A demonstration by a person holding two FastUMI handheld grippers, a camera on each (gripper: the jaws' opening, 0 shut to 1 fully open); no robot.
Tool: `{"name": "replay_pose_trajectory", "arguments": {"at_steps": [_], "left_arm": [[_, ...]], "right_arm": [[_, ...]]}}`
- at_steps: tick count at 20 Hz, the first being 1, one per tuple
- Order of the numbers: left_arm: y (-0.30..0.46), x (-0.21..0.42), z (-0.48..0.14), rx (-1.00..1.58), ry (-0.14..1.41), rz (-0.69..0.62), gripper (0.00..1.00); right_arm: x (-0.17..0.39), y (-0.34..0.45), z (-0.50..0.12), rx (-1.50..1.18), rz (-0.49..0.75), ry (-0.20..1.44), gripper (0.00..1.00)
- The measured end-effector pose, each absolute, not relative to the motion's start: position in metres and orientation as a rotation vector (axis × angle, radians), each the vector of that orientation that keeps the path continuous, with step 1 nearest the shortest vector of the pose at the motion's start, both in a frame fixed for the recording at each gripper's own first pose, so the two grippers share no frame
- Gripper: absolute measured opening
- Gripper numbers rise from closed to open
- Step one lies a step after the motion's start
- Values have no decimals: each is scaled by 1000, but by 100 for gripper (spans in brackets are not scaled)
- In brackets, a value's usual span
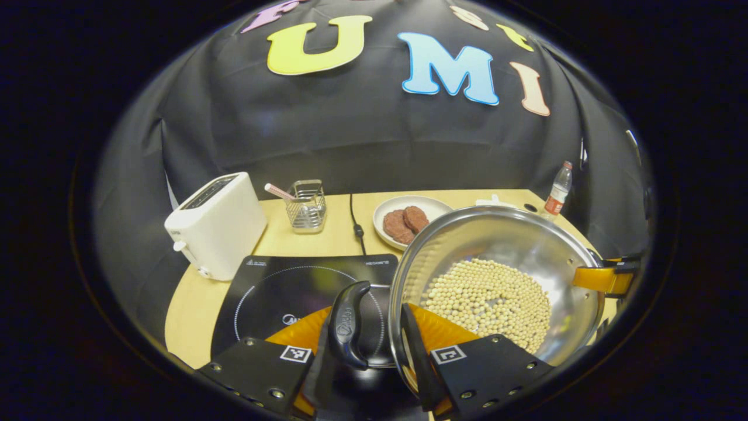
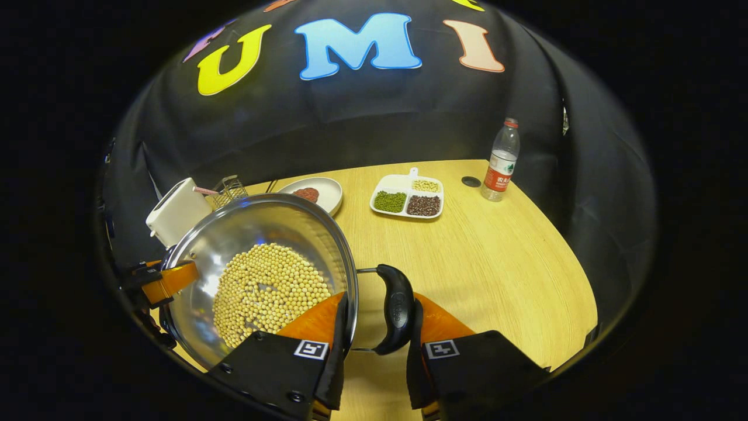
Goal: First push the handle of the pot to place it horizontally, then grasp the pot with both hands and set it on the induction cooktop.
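Table (image 2: 497, 251) first, then cooktop (image 1: 280, 286) at my 10 o'clock in left gripper view; pot (image 1: 497, 234) w/ beans (image 1: 488, 301) hangs at its 3 o'clock edge, not yet on it. Handles look level, so push step's prob done. My left gripper (image 1: 374, 345) clamps one handle (image 1: 349, 324); right gripper (image 2: 374, 345) straddles rim & the other handle (image 2: 398, 307), grip can't tell. Left: shift pot over, set down.

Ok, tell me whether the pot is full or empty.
Neither: the pot is partly filled. A shallow layer of pale round beans covers the bottom, with bare shiny wall above them up to the rim.
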State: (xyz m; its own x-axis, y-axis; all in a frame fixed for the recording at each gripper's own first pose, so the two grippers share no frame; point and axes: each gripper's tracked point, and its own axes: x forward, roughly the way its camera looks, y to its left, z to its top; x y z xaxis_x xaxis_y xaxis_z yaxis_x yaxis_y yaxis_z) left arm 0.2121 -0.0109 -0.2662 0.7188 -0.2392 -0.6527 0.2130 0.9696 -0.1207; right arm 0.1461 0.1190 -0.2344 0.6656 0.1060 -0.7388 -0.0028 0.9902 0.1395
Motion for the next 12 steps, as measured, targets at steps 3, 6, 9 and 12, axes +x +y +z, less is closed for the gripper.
{"name": "replay_pose_trajectory", "arguments": {"at_steps": [3, 6, 9, 12], "left_arm": [[11, 217, -268, -38, 728, -239, 59], [33, 217, -275, -42, 740, -228, 59], [52, 220, -281, -44, 747, -217, 59], [70, 224, -283, -40, 748, -212, 59]], "right_arm": [[147, 139, -233, 129, 72, 849, 46], [149, 159, -234, 121, 85, 860, 46], [151, 177, -234, 111, 94, 864, 42], [153, 193, -234, 112, 100, 869, 46]]}}
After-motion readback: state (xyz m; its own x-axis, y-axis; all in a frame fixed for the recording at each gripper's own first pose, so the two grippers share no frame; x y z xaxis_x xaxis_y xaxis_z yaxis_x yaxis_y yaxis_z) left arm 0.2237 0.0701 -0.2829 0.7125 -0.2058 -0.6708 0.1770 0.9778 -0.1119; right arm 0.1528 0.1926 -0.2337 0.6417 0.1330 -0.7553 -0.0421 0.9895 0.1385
